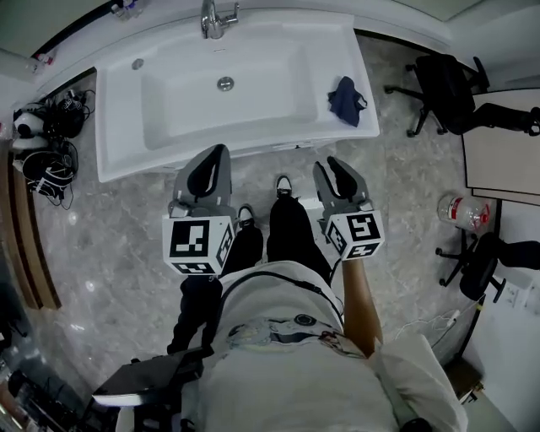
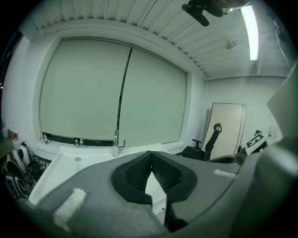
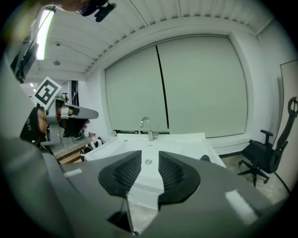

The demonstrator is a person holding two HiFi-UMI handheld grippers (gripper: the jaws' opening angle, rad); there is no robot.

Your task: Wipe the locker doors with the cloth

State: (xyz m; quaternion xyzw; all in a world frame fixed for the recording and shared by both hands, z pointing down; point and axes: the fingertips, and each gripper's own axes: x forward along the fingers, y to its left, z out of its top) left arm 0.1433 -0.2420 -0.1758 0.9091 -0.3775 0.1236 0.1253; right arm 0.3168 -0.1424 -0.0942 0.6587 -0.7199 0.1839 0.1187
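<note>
My left tongs (image 1: 208, 169) are pressed together. In the left gripper view (image 2: 149, 155) the ribbed pads meet at their tips with nothing caught between them. They hang in front of the white sink (image 1: 118, 126), pointing toward its faucet (image 1: 215, 17).

My right tongs (image 1: 336, 173) are spread. In the right gripper view (image 3: 150, 160) there is a clear gap between the pads, and only the basin shows through it. Both are empty, so I judge the wiping has not begun.

The dark blue cloth (image 1: 346, 99) lies bunched on the sink's right-hand ledge, near the corner and apart from both tongs.

**Risks**
- The cloth sits near the ledge's edge, so a sideways nudge from the right tongs could push it onto the floor.
- A shallow pinch on one fold could let it slip out on the lift.
- An office chair (image 1: 447, 89) and a water bottle (image 1: 464, 213) crowd the floor to the right and could snag a swing that way.
- No locker door shows in any view, so I will have to turn to find them.

**What each view shows**
- Only the head view shows the whole cloth and where it rests.
- The right gripper view catches just a dark sliver of it (image 3: 205, 158) past the right pad.
- The left gripper view misses it entirely.
- The gripper views alone settle how the pads stand.
</note>
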